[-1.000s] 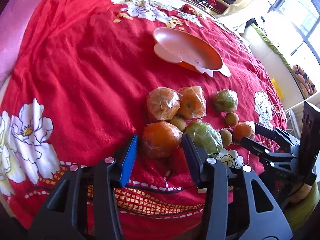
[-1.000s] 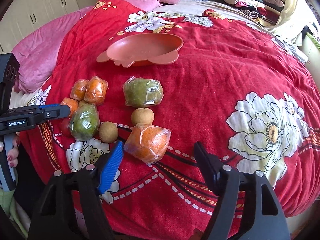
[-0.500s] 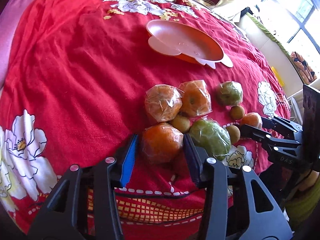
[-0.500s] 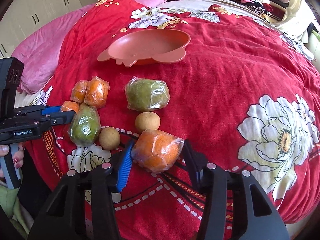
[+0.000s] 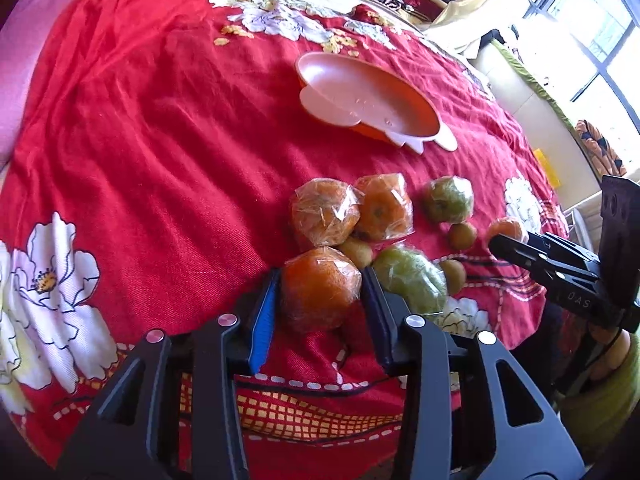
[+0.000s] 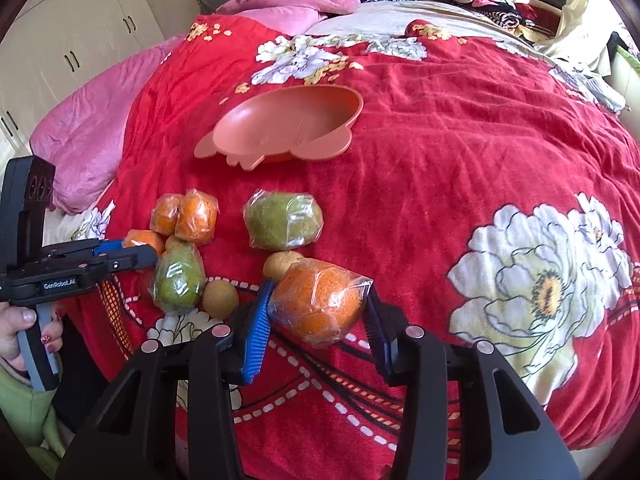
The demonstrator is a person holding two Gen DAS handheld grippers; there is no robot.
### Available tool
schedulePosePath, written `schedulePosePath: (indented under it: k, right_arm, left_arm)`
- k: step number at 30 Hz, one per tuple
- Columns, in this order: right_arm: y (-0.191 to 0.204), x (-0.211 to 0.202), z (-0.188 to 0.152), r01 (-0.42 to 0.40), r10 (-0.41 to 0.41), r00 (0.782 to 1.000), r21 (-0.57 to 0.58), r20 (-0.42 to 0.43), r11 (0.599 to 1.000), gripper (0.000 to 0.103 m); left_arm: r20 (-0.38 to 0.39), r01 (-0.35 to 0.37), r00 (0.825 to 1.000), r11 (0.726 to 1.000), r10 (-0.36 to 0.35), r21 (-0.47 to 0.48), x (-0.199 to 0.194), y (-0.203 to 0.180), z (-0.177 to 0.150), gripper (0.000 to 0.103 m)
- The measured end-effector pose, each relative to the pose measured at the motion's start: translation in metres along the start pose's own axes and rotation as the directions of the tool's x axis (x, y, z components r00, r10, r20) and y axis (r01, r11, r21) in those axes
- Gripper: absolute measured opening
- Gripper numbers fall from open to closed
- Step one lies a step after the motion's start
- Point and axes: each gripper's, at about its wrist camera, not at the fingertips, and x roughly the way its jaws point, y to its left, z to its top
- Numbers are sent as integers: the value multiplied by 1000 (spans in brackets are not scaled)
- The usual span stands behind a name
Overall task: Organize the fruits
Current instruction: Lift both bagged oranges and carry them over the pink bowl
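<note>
Here each closing gripper, left [image 5: 320, 292] and right [image 6: 318, 306], pinches one of four wrapped oranges [image 5: 318, 288].

Wrapped oranges [image 5: 318, 288], green fruits [image 6: 283, 222], empty pink bowl [image 6: 288, 124]

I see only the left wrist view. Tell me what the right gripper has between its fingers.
Observer: The right gripper has a plastic-wrapped orange between its fingers. Both pads touch the wrap, and the jaws are closing.
Operator: Report what is holding my left gripper from behind.
Observer: A hand grips the handle below the left gripper. Its jaws are closing on a second wrapped orange.
Operator: Describe the room to the left of the bed.
Observer: White cupboard doors with dark handles stand there, behind a pink pillow.
</note>
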Motion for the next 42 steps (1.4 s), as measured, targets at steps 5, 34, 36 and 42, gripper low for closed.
schedulePosePath:
  k: [5,34,36,42]
  right_arm:
    - [-4,-6,12,1,-1,999,-6,33,1000,41]
    - [16,47,99,-23,33,997,-144,69,989,41]
    - [17,54,102,-33,42,997,-155,57,987,41]
    - [16,67,105,-27,36,998,-165,49,986,41]
  left_arm:
    - [27,0,1000,1000,1,-14,-12,0,8,32]
    - [49,-2,999,999,0,42,20,-11,129,32]
    - [37,3,999,999,-5,51,27,-13,135,32]
    - [5,1,1000,997,-2,76,48,-19,154,32]
